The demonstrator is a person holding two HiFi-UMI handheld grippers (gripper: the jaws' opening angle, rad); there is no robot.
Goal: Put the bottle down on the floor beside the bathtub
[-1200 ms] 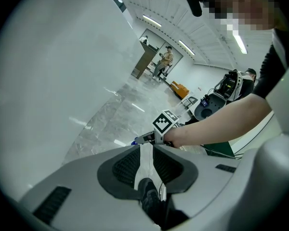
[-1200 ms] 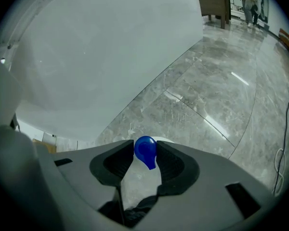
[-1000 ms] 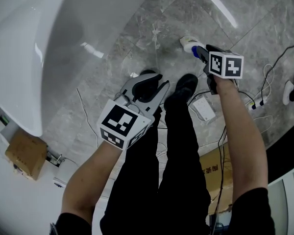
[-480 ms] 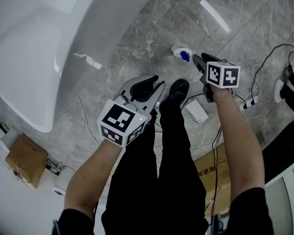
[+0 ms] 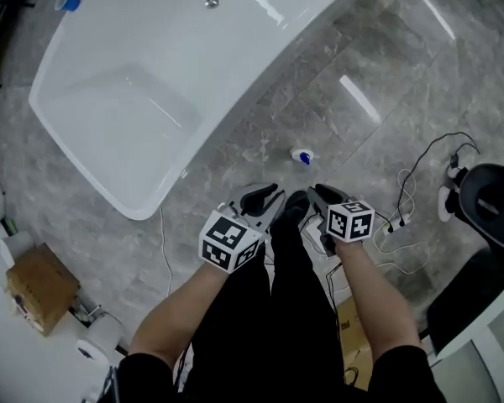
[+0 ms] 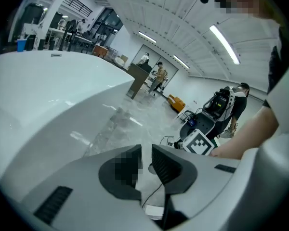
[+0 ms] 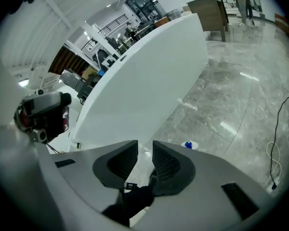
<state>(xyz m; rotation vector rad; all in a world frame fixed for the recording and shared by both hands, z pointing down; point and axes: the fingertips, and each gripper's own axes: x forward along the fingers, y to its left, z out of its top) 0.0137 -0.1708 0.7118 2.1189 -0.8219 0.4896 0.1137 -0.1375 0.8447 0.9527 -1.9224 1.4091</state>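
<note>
A small white bottle with a blue cap (image 5: 301, 155) stands on the grey marble floor, a short way from the white bathtub (image 5: 151, 107). It also shows in the right gripper view as the bottle (image 7: 188, 145) past the jaws. My right gripper (image 5: 313, 191) hangs above my shoes, well back from the bottle; its jaws are closing with nothing between them (image 7: 145, 150). My left gripper (image 5: 267, 193) hovers beside it, its jaws also closing on nothing, with a narrow gap left (image 6: 146, 153).
A cardboard box (image 5: 40, 286) and paper rolls (image 5: 101, 338) lie at the lower left. Cables and plugs (image 5: 403, 217) trail across the floor at the right, near a black machine (image 5: 487, 204). My black trouser legs (image 5: 277, 309) fill the lower middle.
The view has pulled up and back, so the whole tub shows. Both grippers have drawn away from the bottle towards my legs. The right jaws have narrowed.
</note>
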